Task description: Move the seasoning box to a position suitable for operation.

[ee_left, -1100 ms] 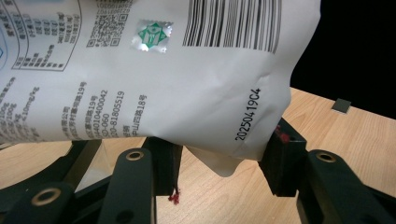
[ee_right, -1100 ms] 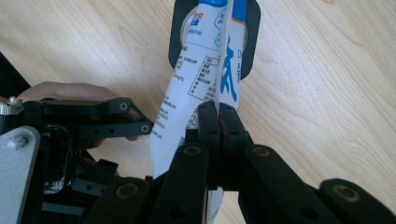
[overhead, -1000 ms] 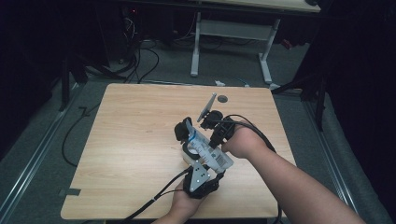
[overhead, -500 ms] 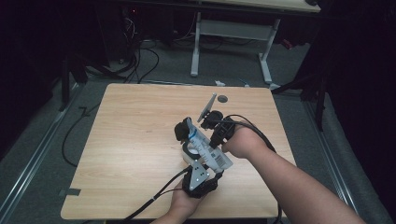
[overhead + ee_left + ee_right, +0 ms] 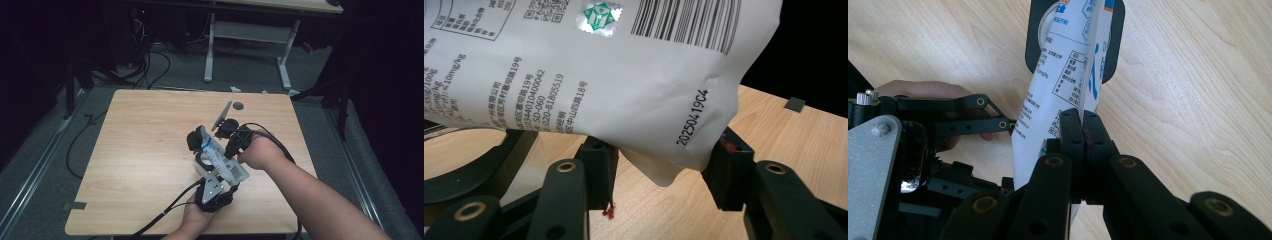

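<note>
Pouch: the white printed pouch (image 5: 223,159) was held up over the wooden table (image 5: 140,150), slanting between your two grippers near the table's right half.
Right gripper: your right gripper (image 5: 1082,131) was clenched on the pouch's edge, its black jaws pressed together with the thin film pinched between them.
Left gripper: your left gripper (image 5: 664,170) had its jaws either side of the pouch's lower corner. They had just been opening. The right-hand jaw sat against the crumpled corner by the printed date code, while the left-hand one stood just clear of the film, so you had no grip there.
Pouch markings: a barcode (image 5: 689,22), a small green seal (image 5: 600,16) and lines of small print faced the left gripper view.
Beneath the pouch: a black ring-shaped holder (image 5: 1032,45) lay on the table below the pouch's far end.
Table's far edge: a small dark disc (image 5: 238,106) lay near it.
</note>
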The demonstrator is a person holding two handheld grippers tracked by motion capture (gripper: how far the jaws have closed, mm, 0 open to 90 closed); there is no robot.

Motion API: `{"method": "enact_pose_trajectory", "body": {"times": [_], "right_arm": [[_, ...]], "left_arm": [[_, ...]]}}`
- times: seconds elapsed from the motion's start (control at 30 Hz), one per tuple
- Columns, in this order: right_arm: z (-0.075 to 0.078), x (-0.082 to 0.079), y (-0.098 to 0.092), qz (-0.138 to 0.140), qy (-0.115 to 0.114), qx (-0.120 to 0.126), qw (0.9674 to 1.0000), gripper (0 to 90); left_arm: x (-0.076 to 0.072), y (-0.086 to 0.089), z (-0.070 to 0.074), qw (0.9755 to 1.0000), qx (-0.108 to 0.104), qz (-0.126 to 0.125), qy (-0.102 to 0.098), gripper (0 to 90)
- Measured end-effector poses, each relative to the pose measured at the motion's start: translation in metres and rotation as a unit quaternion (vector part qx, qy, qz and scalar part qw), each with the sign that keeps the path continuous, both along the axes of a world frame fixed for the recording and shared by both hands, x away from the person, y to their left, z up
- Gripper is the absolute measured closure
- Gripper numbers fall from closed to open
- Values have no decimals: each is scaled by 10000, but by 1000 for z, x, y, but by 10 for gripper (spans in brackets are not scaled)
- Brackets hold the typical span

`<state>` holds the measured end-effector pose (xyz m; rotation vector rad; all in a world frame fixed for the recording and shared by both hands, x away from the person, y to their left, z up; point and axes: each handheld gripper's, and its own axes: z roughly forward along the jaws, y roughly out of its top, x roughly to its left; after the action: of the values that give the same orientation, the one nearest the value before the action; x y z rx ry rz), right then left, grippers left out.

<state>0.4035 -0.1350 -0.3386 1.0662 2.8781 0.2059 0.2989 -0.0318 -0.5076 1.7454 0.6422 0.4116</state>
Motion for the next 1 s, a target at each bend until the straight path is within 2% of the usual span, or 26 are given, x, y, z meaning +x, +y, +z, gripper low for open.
{"method": "enact_pose_trajectory", "body": {"times": [0.57,0.7,1.0], "right_arm": [[1,0,0,-34,-27,26,10000,900],[1,0,0,-36,-33,26,10000,900],[0,0,-1,-63,-35,41,10000,900]], "left_arm": [[-4,3,-1,9996,-70,-279,37,336],[-5,3,-3,9993,-57,-358,126,308],[-7,10,-5,9988,-82,-458,168,295]]}}
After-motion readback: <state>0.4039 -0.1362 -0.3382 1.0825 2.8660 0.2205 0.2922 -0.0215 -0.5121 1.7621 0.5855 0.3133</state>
